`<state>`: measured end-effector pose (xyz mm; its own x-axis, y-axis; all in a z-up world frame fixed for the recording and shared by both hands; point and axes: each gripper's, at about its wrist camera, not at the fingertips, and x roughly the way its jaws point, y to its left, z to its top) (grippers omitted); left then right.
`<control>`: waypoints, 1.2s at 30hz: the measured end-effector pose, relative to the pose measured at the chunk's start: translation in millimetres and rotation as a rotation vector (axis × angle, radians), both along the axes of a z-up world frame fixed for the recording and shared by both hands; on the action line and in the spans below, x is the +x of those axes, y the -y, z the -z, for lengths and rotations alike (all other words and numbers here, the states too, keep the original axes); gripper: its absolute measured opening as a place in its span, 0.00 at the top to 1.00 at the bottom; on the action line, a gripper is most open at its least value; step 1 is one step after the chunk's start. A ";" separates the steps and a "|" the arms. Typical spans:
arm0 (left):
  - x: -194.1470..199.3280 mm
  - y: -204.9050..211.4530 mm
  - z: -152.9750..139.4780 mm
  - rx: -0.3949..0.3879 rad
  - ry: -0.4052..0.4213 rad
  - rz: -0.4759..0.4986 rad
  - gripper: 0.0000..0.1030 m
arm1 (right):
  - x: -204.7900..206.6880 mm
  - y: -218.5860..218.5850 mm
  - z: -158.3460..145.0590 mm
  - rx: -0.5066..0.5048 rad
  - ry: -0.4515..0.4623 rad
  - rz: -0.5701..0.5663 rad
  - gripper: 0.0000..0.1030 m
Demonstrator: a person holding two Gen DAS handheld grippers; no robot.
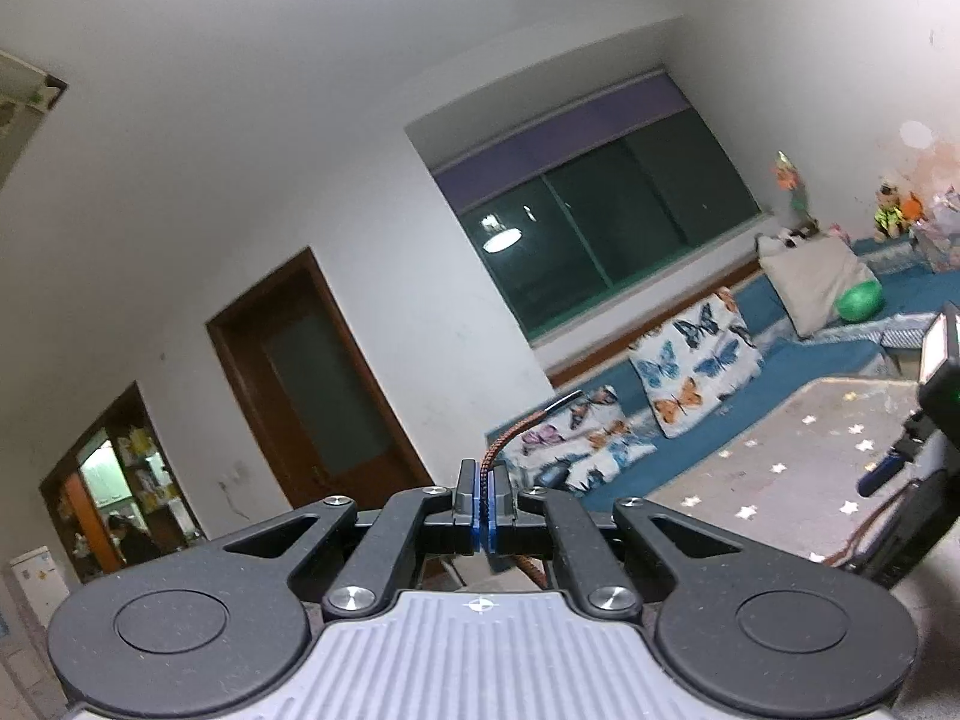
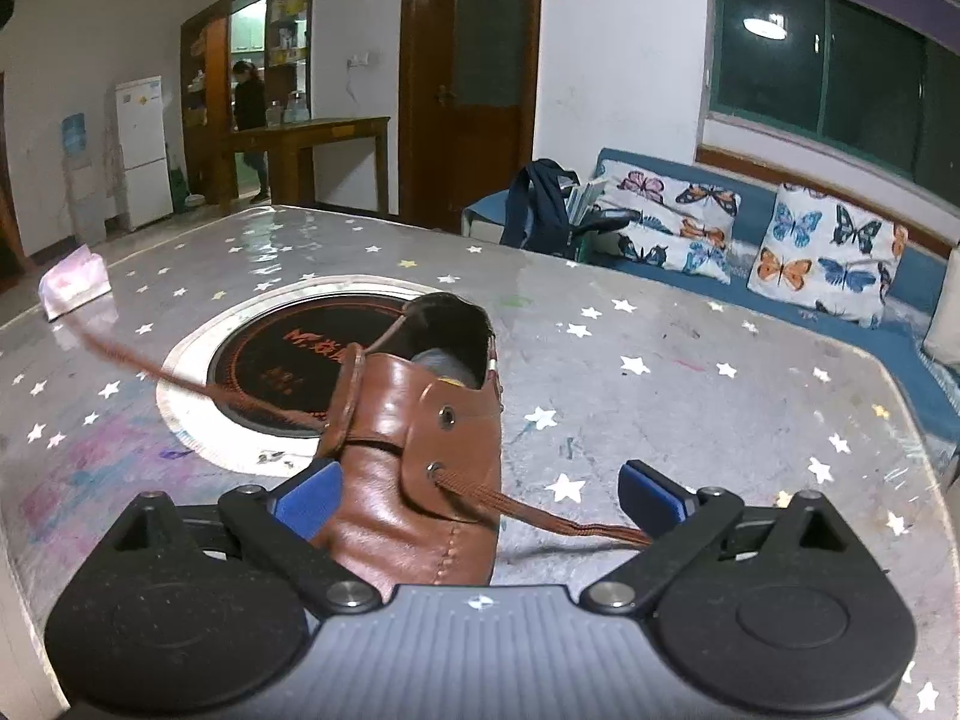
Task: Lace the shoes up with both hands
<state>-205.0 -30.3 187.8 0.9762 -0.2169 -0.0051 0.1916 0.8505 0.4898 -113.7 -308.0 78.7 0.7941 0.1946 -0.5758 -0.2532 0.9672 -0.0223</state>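
Brown shoe on star-patterned table, lower centre of right-wrist view.

Lace runs from lower eyelet toward lower right; another strand trails to upper left, blurred. Right gripper jaws wide apart, straddling the toe, apparently gripping nothing. Left gripper jaws closed tight on the lace end, tip poking upward.

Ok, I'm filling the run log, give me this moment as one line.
left tool: shut on lace end | right tool: open beside brown shoe | shoe on starred table | lacing unfinished
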 end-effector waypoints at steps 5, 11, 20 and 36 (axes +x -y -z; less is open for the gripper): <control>13.1 9.8 5.8 0.000 -0.053 0.014 0.98 | 12.0 3.4 3.6 0.022 -0.018 -0.011 0.07; 27.7 27.8 18.0 0.024 -0.122 0.058 0.98 | 20.0 1.8 6.0 0.038 -0.030 -0.038 0.12; 45.3 52.3 34.6 0.042 -0.202 0.108 0.98 | 28.6 1.4 9.0 0.033 -0.040 -0.048 0.15; 68.1 77.2 66.4 0.112 -0.311 0.176 0.97 | 24.0 13.4 8.8 0.039 -0.009 -0.016 0.17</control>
<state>-136.9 -107.5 121.4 0.8719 -0.3627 -0.3289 0.4846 0.7357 0.4732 -89.7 -321.5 69.9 0.7855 0.2296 -0.5748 -0.2686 0.9631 0.0177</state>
